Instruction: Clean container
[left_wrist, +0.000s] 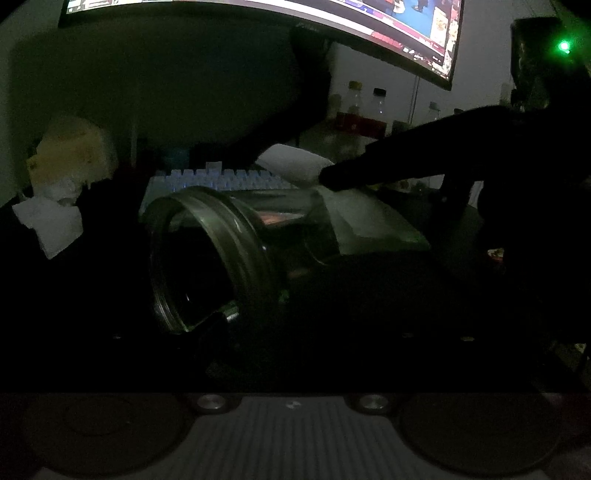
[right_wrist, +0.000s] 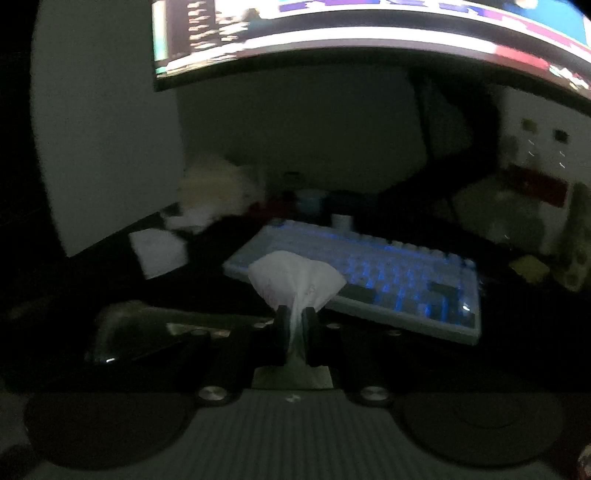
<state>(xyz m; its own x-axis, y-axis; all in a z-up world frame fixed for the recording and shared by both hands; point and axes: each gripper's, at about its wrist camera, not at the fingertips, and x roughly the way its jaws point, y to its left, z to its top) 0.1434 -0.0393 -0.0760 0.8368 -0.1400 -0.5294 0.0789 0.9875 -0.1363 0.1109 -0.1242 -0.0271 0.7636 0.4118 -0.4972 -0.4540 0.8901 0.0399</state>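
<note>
You see a clear, dark-tinted jar (left_wrist: 221, 258), a white tissue (right_wrist: 295, 280) in your black right claw (right_wrist: 295, 325), a pale keyboard (right_wrist: 369, 280) glowing blue, and a black counter (right_wrist: 535, 350).

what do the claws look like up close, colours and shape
Both are dark and hard to read in this dim light. The right claw has two black, flat, upright fingers with rounded tips. Each base is a pale grey ribbed plate, with a round black disc on either side and two silver screws. The left claw's fingers are too dark to make out.
</note>
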